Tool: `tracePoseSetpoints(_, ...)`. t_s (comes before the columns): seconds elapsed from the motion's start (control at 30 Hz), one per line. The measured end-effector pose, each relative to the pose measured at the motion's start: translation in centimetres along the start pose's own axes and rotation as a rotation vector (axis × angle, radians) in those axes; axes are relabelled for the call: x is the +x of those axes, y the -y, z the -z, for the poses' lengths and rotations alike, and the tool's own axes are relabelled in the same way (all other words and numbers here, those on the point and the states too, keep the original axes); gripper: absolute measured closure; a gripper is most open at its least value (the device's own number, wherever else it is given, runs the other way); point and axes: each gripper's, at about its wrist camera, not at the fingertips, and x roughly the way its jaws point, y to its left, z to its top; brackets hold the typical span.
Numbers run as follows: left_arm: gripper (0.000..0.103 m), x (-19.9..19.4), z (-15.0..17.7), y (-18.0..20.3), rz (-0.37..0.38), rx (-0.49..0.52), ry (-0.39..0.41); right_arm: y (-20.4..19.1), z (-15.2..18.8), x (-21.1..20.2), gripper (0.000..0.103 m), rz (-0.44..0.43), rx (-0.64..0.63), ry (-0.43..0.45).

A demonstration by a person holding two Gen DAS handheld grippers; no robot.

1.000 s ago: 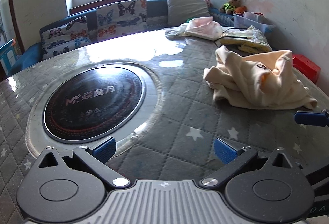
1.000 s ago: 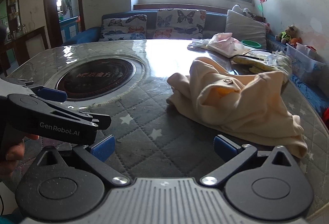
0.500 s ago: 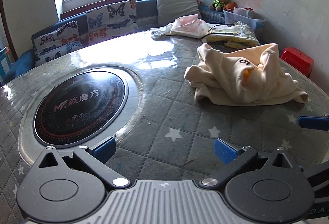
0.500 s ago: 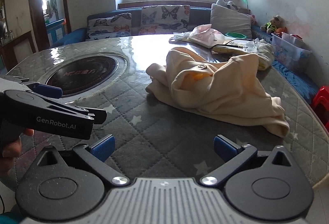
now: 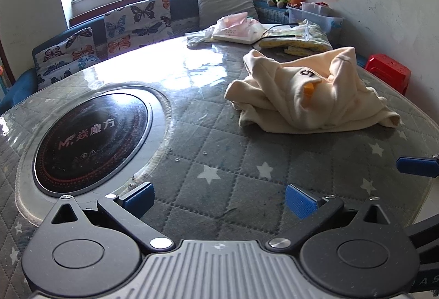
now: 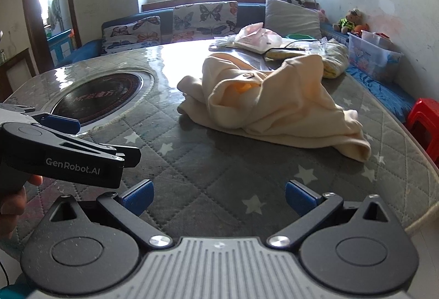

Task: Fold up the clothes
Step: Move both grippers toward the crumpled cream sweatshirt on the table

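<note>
So far no folding shows: from the left wrist view, a cream garment (image 5: 310,96) lies in a crumpled heap on the table (image 5: 233,161), with a small number patch and a bit of orange lining showing. The left gripper (image 5: 219,200) hovers low over the quilted, star-patterned table cover with its blue pads spread wide and nothing between them. The garment sits ahead and to the right of this gripper, well apart from it. A round black cooktop (image 5: 90,142) is set into the table ahead and to the left. One blue tip of the right gripper (image 5: 417,166) pokes in at the right edge.

From the right wrist view, the right gripper (image 6: 218,196) is also wide open and empty. The garment (image 6: 274,101) lies straight ahead and slightly right, not touching the pads. The left gripper (image 6: 59,120) appears close by on the left, held in a hand (image 6: 12,203). All of the spreading and folding seems left to do.
</note>
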Motion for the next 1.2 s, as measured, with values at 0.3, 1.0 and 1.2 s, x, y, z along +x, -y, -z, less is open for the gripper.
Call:
tracePoseSetpoints(0.3, 0.000, 0.7, -0.3, 0.8, 0.016, 0.011, -0.026, 0.6, 0.4, 0.3, 0.000, 0.037, 0.010, -0.036)
tracePoseSetpoints(1.0, 0.000, 2.2, -1.5, 2.1, 0.055, 0.026, -0.091, 1.4, -0.2, 0.9, 0.000, 0.048, 0.020, -0.074)
tracePoseSetpoints(1.2, 0.000, 2.5, -1.9, 2.4, 0.064, 0.029, -0.103, 1.7, -0.3, 1.1, 0.000, 0.052, 0.019, -0.086)
